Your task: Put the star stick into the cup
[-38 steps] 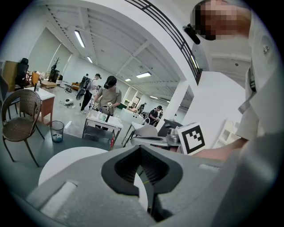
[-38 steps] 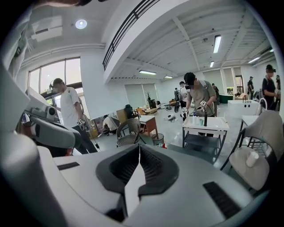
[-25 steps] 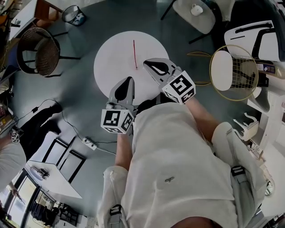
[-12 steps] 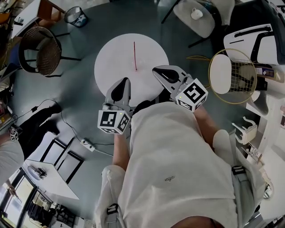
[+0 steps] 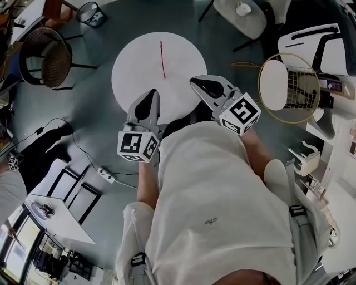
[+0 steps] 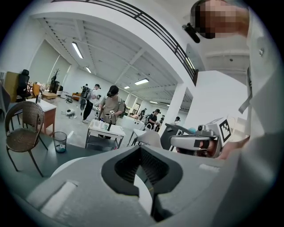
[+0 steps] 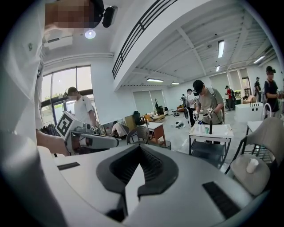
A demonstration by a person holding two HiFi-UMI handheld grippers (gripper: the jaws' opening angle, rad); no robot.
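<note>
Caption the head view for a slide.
Left tongs and right tongs, both shut and empty, poised beside the round white table where the red stick lies.

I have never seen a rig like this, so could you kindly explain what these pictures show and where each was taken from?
There is no robot here: a person holds a two-jaw hand tool in each hand. The head view comes from a camera on the person's head that looks steeply down. It shows the left gripper and the right gripper held out in front of the body. The other two views come from cameras that ride on the grippers and look along their jaws. In both, the jaws are together with nothing between them. Ahead stands a round white table, and the only thing on it is a thin red stick. I see no cup on the table. A white cup sits on a chair seat beyond it.
</note>
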